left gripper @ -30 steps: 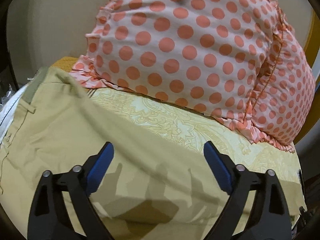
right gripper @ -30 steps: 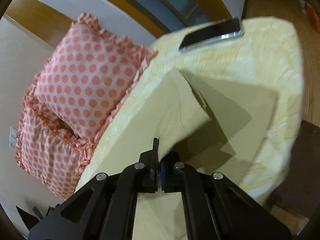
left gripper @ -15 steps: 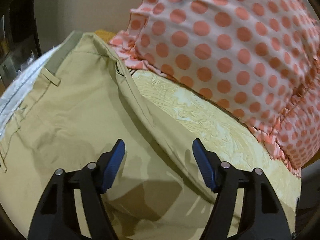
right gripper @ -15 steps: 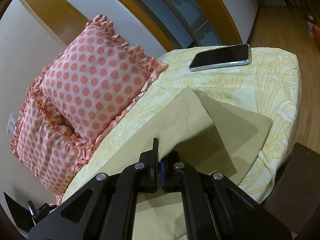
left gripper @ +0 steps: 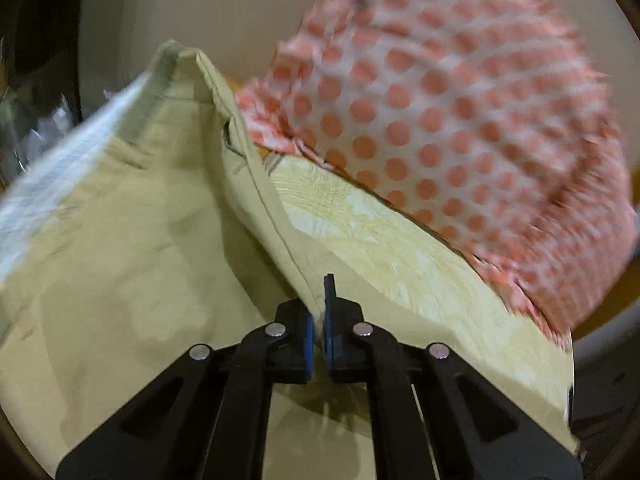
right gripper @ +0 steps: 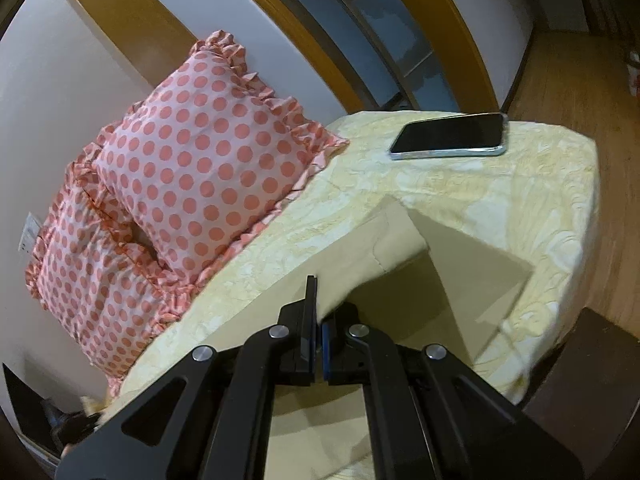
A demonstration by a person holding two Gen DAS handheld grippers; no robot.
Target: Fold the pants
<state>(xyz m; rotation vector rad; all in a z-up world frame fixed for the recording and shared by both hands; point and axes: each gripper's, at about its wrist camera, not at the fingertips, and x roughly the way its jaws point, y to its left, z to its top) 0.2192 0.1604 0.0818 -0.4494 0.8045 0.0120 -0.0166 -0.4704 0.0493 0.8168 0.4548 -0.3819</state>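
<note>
Khaki pants [left gripper: 132, 248] lie on a bed with a pale yellow patterned cover [left gripper: 400, 264]. In the left wrist view my left gripper [left gripper: 318, 312] is shut on a seamed edge of the pants, and the cloth rises in a ridge from the jaws up to the waistband [left gripper: 180, 56], where a white lining shows. In the right wrist view my right gripper [right gripper: 318, 312] is shut on the leg end of the pants [right gripper: 360, 252]. That end is lifted and bends over a second layer [right gripper: 476, 276] lying flat on the cover.
Two pink pillows with coral dots [right gripper: 200, 168] lean against the wall behind the bed. A black phone [right gripper: 450, 136] lies on the cover near the bed's far corner. Wooden floor [right gripper: 580, 80] runs past the bed's edge, and a dark piece of furniture [right gripper: 592, 380] stands at the lower right.
My left gripper went from wide open over the flat pants to shut on their edge, moving toward the waistband and raising the cloth into a ridge. The right gripper stayed shut and rose slightly.
</note>
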